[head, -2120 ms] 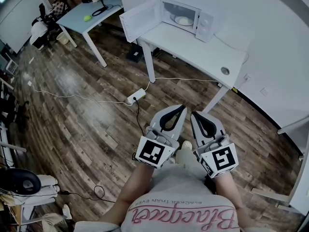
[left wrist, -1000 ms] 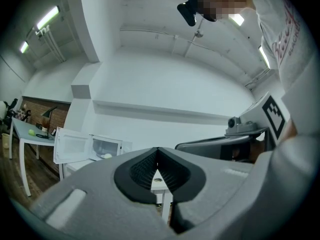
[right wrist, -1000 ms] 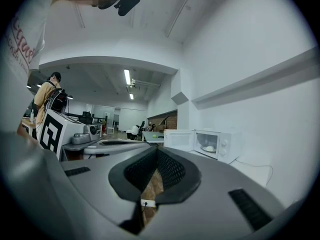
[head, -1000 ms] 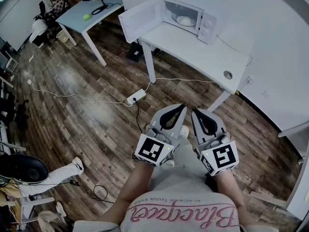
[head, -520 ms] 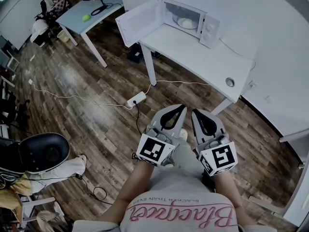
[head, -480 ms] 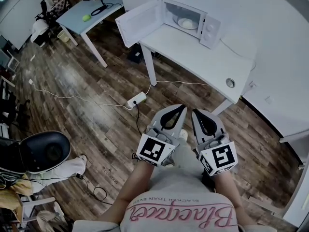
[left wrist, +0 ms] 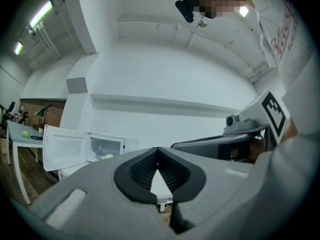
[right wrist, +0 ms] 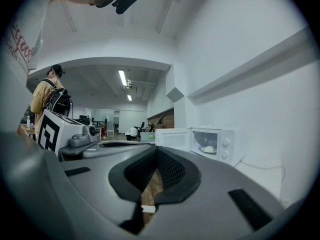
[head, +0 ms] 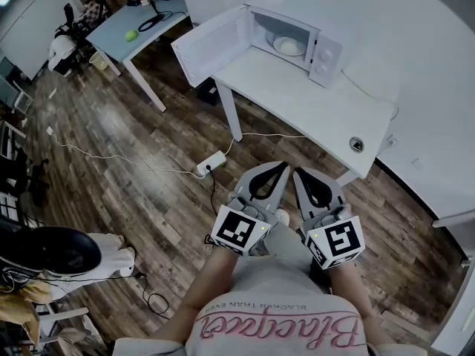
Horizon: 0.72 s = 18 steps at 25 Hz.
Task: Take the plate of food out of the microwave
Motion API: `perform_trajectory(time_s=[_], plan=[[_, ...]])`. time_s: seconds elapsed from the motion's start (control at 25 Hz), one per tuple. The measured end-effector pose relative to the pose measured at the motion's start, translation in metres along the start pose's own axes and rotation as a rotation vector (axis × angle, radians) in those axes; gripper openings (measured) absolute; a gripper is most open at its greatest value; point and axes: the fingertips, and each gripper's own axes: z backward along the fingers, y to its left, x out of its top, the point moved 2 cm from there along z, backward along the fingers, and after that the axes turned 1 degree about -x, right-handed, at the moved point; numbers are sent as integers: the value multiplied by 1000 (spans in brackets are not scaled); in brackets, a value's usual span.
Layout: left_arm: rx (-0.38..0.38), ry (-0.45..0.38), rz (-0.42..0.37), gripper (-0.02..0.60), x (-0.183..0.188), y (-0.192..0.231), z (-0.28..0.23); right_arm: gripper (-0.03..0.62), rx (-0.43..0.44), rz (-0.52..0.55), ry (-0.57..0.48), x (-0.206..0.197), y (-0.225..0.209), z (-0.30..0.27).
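1. The flat white microwave door (head: 211, 43), upper left of centre in the head view, stands swung wide open, so I judge the opening step done. Reaching in, gripping and drawing the plate out are all left to do.
2. Just right of the door, the boxy white microwave (head: 324, 49) sits at the far end of the long white table (head: 319, 110). The round white plate with a pale mound of food (head: 286, 46) rests on the cavity floor, untouched.
3. The plate lies flat, face up. Being round, it shows no long axis that I can make out. The cavity mouth faces the lower left of the frame, and I judge that to be the line for pulling it out.
4. My left grey claw (head: 280, 166), at lower centre, has its tips pressed together with nothing between them, well apart from the microwave.
5. My right grey claw (head: 299, 175), just beside it, is likewise pinched closed and empty.
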Motion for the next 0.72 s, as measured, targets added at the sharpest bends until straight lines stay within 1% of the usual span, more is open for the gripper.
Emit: perform_trajectory(time_s=[0.24,0.36,0.72], plan=[[4,6,2,5,2,19,-32,12,-28,-25,-5,6,-34,-22],[9,12,1,5,1,29,-48,12,-43,-28,9,6,-49,-34],[35,14,16,5,-5,56,-92,12,9,-24,24,6,-88,-70]])
